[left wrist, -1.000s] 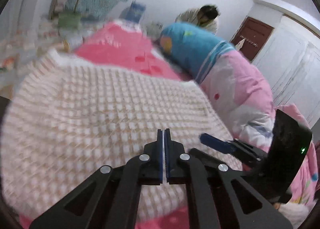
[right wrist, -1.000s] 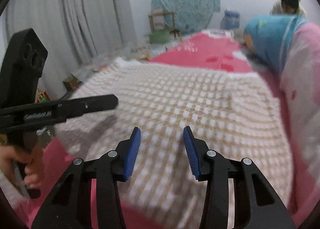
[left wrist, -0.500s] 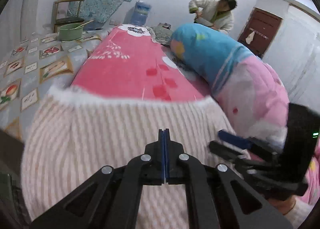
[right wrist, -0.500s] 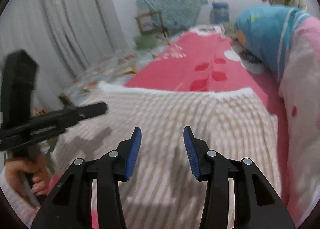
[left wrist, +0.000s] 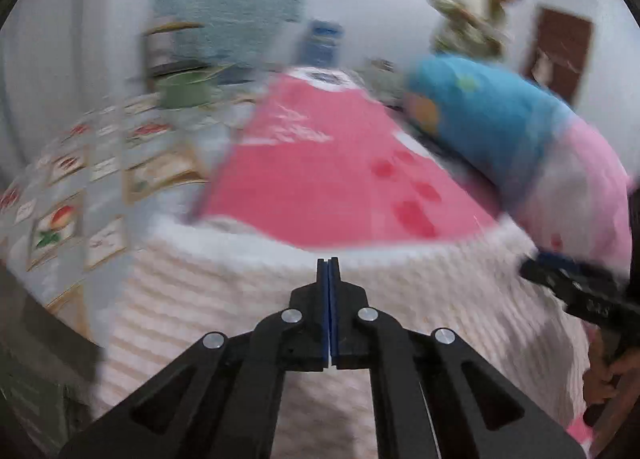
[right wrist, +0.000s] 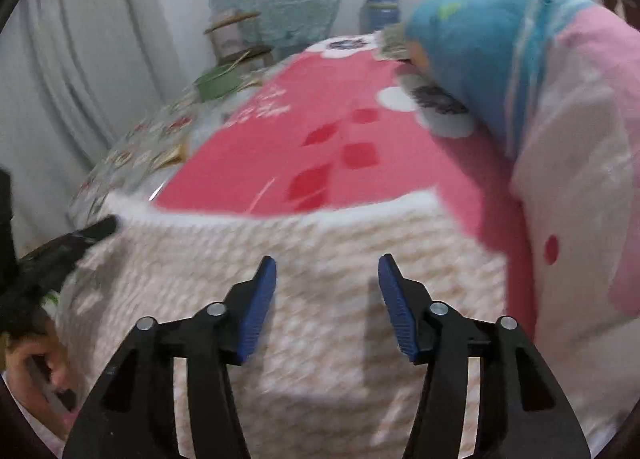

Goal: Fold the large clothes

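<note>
A large white and beige checked fleece garment (left wrist: 240, 299) lies folded on the pink bed; it also shows in the right wrist view (right wrist: 340, 279). Its far edge is a white fluffy hem. My left gripper (left wrist: 328, 267) is shut, its tips over the garment near the far hem; nothing shows between the jaws. My right gripper (right wrist: 326, 279) is open and empty above the garment. The right gripper shows at the right edge of the left wrist view (left wrist: 576, 287), and the left gripper at the left edge of the right wrist view (right wrist: 60, 255).
The pink bed sheet (right wrist: 320, 131) stretches beyond the garment. A rolled blue and pink quilt (right wrist: 520, 79) lies along the right side. A person (left wrist: 476, 23) stands at the far end. A chair with a green basin (left wrist: 184, 91) and a water bottle (left wrist: 324, 43) stand behind.
Both grippers have drawn back toward the near end of the bed and now view it from farther back. The garment's far hem now lies nearer, with more pink sheet showing. Jaws unchanged.
</note>
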Motion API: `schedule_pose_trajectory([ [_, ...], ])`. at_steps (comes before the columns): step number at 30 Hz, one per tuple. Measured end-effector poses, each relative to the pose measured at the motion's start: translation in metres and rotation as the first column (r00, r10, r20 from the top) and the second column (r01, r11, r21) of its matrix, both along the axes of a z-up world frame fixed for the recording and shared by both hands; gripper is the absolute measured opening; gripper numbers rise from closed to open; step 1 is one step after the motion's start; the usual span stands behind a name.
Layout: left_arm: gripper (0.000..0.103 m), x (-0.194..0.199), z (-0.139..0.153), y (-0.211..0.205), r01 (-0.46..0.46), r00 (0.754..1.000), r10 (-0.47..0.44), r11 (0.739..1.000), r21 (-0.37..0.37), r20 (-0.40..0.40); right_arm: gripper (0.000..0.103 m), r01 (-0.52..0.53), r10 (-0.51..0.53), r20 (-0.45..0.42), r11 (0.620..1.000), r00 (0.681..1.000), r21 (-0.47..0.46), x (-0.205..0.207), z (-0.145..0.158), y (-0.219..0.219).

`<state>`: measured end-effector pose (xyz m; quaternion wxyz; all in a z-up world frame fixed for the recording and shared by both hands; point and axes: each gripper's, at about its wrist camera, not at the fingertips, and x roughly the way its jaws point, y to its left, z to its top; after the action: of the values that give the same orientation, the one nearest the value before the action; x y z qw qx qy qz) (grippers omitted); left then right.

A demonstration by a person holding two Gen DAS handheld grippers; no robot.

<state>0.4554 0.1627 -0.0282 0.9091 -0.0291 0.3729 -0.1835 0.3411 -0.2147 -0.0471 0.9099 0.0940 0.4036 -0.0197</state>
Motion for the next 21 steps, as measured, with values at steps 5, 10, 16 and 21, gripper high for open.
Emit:
schedule_pose_trajectory([
  [5,0.003,0.043,-0.075,0.015,-0.053,0.968,0.074,0.994,0.093,-0.241,0.053,0.078,-0.064,-0.097,0.986,0.993,0.148,0.027,-0.068,-0.045],
  [10,0.003,0.023,-0.044,-0.012,-0.022,0.988,0.073,0.939,0.343,-0.136,0.054,0.069,-0.062,-0.104,0.995,0.993,0.069,0.018,-0.039,-0.031],
  [16,0.002,-0.056,-0.008,-0.011,0.080,0.986,-0.096,0.990,-0.119,-0.135,0.052,-0.212,0.196,0.099,0.958,0.976,0.194,-0.054,0.014,0.016],
  [21,0.003,-0.104,-0.090,-0.069,0.184,0.982,-0.189,0.946,0.266,-0.008,0.051,-0.327,0.327,-0.016,0.937,0.945,-0.120,-0.077,-0.074,0.088],
])
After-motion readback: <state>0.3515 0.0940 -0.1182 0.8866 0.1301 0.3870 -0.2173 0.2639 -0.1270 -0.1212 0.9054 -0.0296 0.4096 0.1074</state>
